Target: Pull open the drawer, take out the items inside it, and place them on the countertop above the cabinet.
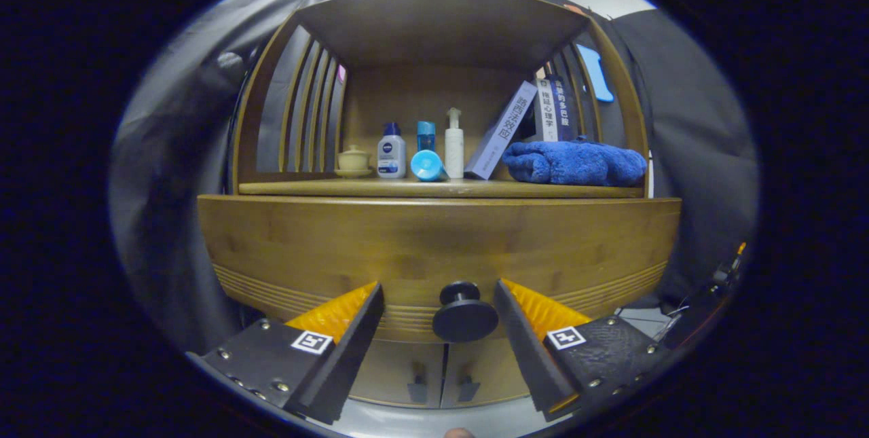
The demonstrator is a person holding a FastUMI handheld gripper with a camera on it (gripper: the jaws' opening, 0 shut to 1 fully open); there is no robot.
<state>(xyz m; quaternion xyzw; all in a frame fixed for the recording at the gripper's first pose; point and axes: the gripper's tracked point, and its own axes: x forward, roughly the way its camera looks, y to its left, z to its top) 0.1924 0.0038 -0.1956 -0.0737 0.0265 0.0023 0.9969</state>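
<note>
A wooden cabinet's drawer front (407,241) spans the view just ahead of my fingers. Its round black knob (465,316) sits between the two fingertips, nearer the right one, and neither finger touches it. My gripper (438,285) is open, its fingers standing well apart on either side of the knob. The inside of the drawer is hidden behind its front. Above the drawer runs the wooden countertop (305,187), roofed by a shelf with slatted sides.
On the countertop stand a small lidded cup (354,159), a white bottle with a blue cap (392,151), a blue bottle (426,165), a white pump bottle (454,144), leaning books (504,130) and a folded blue towel (577,162). Two cabinet doors (441,370) lie below the drawer.
</note>
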